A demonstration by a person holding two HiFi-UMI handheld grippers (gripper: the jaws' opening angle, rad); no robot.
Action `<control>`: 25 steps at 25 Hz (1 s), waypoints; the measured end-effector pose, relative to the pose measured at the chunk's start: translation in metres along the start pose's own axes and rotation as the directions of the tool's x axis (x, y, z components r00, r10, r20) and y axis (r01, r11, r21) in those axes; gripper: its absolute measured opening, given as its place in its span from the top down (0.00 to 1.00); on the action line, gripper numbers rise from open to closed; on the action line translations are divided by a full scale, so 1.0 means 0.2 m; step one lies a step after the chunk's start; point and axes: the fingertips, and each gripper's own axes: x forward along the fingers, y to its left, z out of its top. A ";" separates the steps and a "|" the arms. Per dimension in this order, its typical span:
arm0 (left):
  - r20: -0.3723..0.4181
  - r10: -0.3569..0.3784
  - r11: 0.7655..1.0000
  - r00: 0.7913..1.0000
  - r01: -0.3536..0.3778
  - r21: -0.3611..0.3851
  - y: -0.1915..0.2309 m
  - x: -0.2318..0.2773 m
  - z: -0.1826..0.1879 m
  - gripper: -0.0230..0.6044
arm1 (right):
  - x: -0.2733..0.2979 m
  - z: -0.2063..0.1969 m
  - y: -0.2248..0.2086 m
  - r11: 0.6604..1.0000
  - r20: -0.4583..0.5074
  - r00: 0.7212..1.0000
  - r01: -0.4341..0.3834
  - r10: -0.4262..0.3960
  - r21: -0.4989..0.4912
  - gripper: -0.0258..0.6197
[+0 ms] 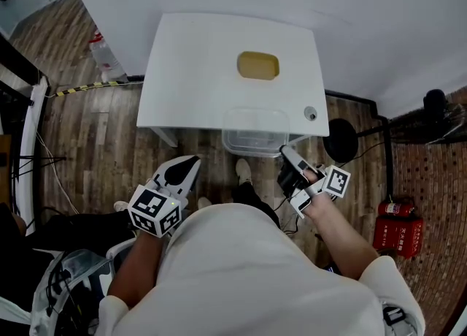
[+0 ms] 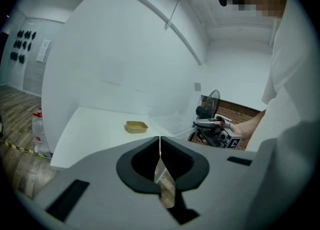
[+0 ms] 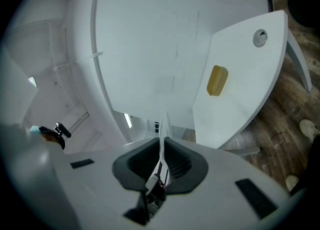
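Note:
A white table (image 1: 190, 71) stands against a white wall. On it lies a small yellow tray-like object (image 1: 257, 65), also in the left gripper view (image 2: 136, 126) and the right gripper view (image 3: 217, 80). A clear plastic container (image 1: 255, 131) sits at the table's near edge. My left gripper (image 1: 191, 162) hangs in front of the table over the floor, jaws shut on nothing (image 2: 160, 139). My right gripper (image 1: 286, 153) is near the container's right corner, tilted, its jaws shut and empty (image 3: 162, 124). The right gripper also shows in the left gripper view (image 2: 212, 126).
A small round metal fitting (image 1: 311, 113) sits at the table's right near corner. A black fan (image 1: 340, 139) and a red fire extinguisher (image 1: 398, 225) stand on the right. At the left are a plastic bottle (image 1: 104, 55) and striped floor tape (image 1: 87, 88).

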 end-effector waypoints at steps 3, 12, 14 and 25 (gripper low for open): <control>0.003 0.006 1.000 1.000 -0.006 -0.002 0.00 -0.01 0.00 0.93 | 0.00 0.00 0.01 1.000 -0.004 1.000 -0.002 0.002 -0.007 0.91; 0.003 0.012 1.000 1.000 -0.012 -0.009 0.01 0.00 -0.03 0.93 | 0.00 0.01 -0.02 1.000 -0.011 1.000 -0.001 0.001 -0.015 0.91; 0.000 0.012 1.000 1.000 -0.012 -0.011 0.01 -0.01 -0.03 0.93 | 0.01 0.00 -0.02 1.000 -0.012 1.000 -0.002 0.002 -0.013 0.91; -0.012 0.005 1.000 1.000 -0.005 -0.010 0.01 0.02 -0.04 0.93 | 0.01 0.01 -0.01 1.000 -0.009 1.000 -0.001 0.001 -0.010 0.91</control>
